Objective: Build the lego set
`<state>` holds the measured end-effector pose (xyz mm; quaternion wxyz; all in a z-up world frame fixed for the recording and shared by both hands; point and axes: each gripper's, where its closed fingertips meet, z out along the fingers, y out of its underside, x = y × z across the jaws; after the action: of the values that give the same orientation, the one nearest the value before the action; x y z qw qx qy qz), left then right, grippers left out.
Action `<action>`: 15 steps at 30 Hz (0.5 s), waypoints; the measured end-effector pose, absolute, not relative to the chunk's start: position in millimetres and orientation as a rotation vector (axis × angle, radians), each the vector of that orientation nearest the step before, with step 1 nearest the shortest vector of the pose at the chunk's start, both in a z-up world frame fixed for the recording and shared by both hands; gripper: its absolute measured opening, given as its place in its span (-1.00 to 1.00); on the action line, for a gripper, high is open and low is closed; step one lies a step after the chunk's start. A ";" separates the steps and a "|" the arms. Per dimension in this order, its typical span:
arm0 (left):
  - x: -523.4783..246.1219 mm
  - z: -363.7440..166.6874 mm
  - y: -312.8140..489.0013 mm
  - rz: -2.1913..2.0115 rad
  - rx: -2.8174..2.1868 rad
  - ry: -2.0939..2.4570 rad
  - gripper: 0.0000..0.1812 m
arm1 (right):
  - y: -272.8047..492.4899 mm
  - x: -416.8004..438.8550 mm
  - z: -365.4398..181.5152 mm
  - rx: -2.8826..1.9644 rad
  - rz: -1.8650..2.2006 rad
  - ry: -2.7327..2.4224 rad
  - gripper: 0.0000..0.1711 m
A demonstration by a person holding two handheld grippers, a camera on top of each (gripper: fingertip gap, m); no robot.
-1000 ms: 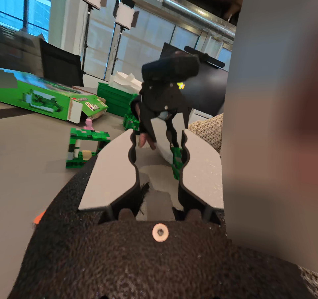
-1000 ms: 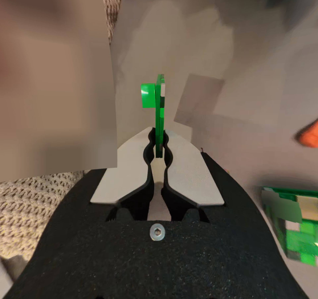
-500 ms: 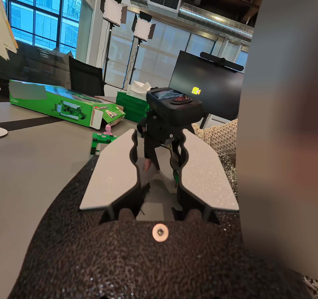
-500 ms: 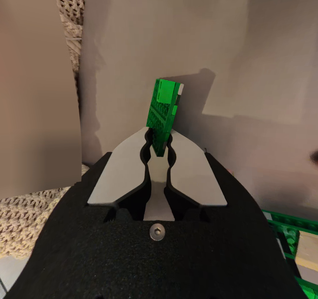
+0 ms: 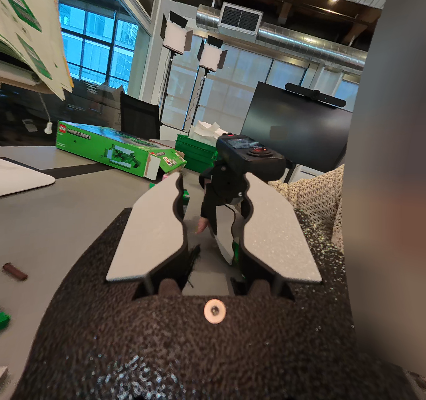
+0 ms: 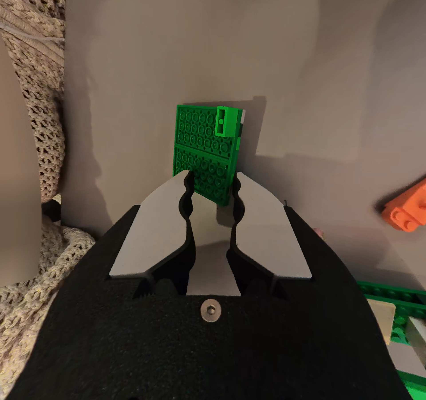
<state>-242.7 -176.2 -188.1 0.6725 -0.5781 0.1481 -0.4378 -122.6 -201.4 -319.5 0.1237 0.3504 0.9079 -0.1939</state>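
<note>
In the right wrist view my right gripper (image 6: 212, 173) is open. A green lego plate (image 6: 202, 149) with a small green brick (image 6: 227, 121) on its far corner lies tilted on the grey table (image 6: 299, 66), underside up. Its near end sits between my spread fingertips, and the pads do not press on it. In the left wrist view my left gripper (image 5: 213, 178) is open and empty above the table. Beyond it stands the right gripper's black camera body (image 5: 249, 156), and a sliver of the green plate (image 5: 236, 251) shows below.
An orange brick (image 6: 408, 209) lies to the right, with a green and tan partial build (image 6: 401, 315) nearer. A green set box (image 5: 110, 149), green bins (image 5: 196, 156) and a white mat (image 5: 18, 179) sit farther off. A knitted sleeve (image 6: 34, 66) is at the left. Some 20 centimeters of space lies between my two pairs of fingers. The right tips stand about 11 centimeters off the orange brick (image 6: 408, 209).
The right jaws opened and let go of the green plate, which had been held edge-on. It tipped over and now shows its broad underside. The left gripper stayed open and tilted upward.
</note>
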 end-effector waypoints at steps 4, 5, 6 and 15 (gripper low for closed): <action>-245.2 -190.2 -175.7 -0.981 -1.324 0.334 -0.47 | -205.0 -125.1 -319.2 0.994 -0.609 2.646 -0.64; -243.0 -191.1 -176.3 -0.987 -1.341 0.348 -0.45 | -204.7 -125.8 -318.2 0.982 -0.625 2.655 -0.65; -239.4 -193.8 -177.3 -0.992 -1.374 0.370 -0.43 | -203.8 -125.7 -316.6 0.973 -0.638 2.660 -0.65; -159.0 -282.8 -224.6 -0.817 -1.989 0.720 -0.08 | -199.8 -132.8 -291.3 0.896 -0.862 2.741 -0.93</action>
<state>-159.0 -224.6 -282.8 0.4230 -0.7948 0.2878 -0.3264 -132.8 -199.8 -291.3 0.0656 0.2971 0.9087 -0.2859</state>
